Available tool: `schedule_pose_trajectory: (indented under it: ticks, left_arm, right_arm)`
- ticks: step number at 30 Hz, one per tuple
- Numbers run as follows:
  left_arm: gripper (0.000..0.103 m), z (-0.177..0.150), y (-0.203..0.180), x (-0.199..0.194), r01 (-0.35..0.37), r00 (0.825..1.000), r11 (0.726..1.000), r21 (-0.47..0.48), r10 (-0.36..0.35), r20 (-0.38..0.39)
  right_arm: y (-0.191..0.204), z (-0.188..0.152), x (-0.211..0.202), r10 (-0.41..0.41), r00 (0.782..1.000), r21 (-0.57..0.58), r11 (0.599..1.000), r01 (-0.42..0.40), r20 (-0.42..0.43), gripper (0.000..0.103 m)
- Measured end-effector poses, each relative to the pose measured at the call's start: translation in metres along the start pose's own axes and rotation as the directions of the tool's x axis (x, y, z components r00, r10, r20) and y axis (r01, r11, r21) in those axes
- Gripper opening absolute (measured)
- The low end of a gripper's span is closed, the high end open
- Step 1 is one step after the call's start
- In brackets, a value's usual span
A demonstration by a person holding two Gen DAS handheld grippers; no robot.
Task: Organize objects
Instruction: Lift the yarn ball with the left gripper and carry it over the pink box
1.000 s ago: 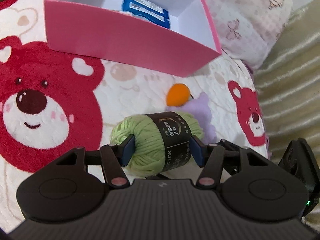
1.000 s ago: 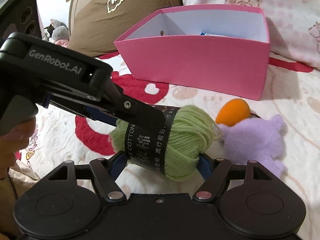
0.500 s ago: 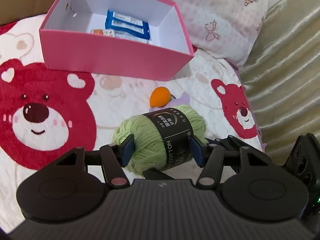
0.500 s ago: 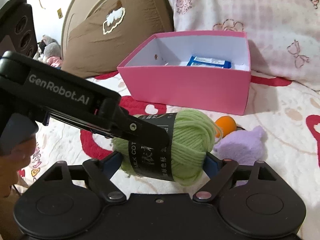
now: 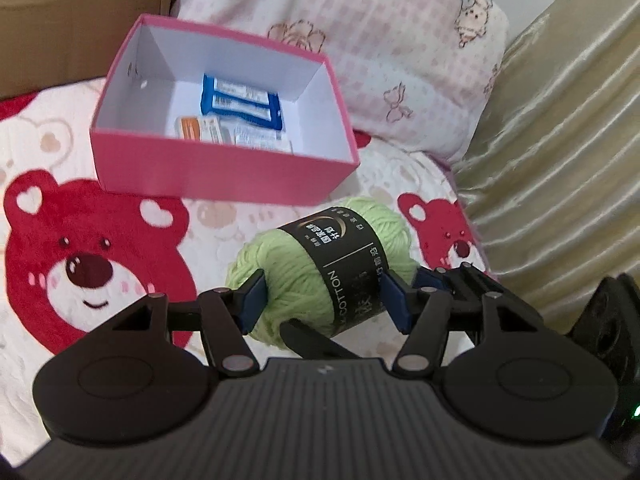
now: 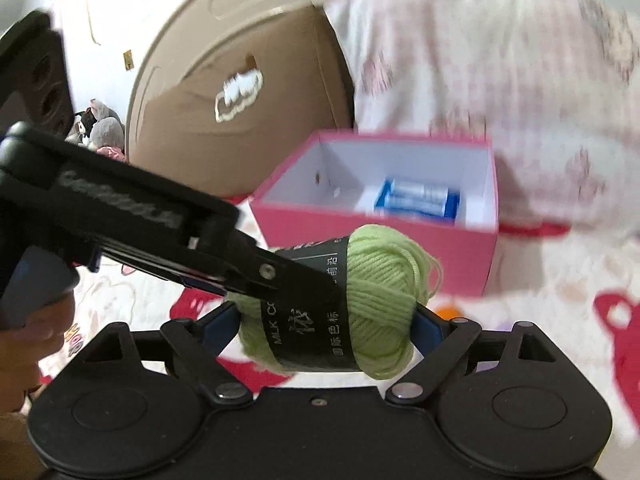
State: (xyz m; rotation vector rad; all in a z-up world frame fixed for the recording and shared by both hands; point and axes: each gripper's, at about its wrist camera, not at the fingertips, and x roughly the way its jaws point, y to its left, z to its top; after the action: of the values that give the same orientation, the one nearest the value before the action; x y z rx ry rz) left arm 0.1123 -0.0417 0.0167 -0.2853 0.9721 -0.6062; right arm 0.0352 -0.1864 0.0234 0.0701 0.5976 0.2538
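Left wrist view: left gripper clamped at a middling width on the green yarn ball, pads pressing beside its black band, lower centre of frame. Behind it, upper left, open pink box with blue packets inside, on a bear-print blanket. Right wrist view: right gripper wide, jaws opening, pads touching both ends of the ball.

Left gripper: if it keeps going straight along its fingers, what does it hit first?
The green yarn ball already sits between the left gripper's opening jaws. Beyond it, probably the pink box's near wall or the bear blanket before it; depth is unclear.
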Motion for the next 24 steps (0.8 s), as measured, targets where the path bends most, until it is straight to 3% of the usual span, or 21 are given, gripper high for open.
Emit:
schedule_pose_trajectory:
  ticks: [4, 13, 24]
  left_arm:
    - [0.06, 0.012, -0.006, -0.018, -0.02, 1.0, 1.0, 0.021, 0.02, 0.012]
    - [0.06, 0.031, -0.014, -0.029, -0.003, 1.0, 0.999, 0.036, 0.004, -0.025]
    - [0.06, 0.066, -0.034, -0.03, 0.014, 0.998, 0.998, 0.06, -0.01, -0.067]
  right_arm:
    - [0.01, 0.018, -0.004, 0.0, 0.999, 0.001, 1.0, 0.0, 0.033, 0.094]
    - [0.017, 0.047, -0.011, -0.016, 1.0, 0.028, 0.999, 0.017, -0.02, 0.094]
    - [0.001, 0.078, -0.021, -0.007, 1.0, 0.057, 0.998, 0.009, -0.025, 0.095]
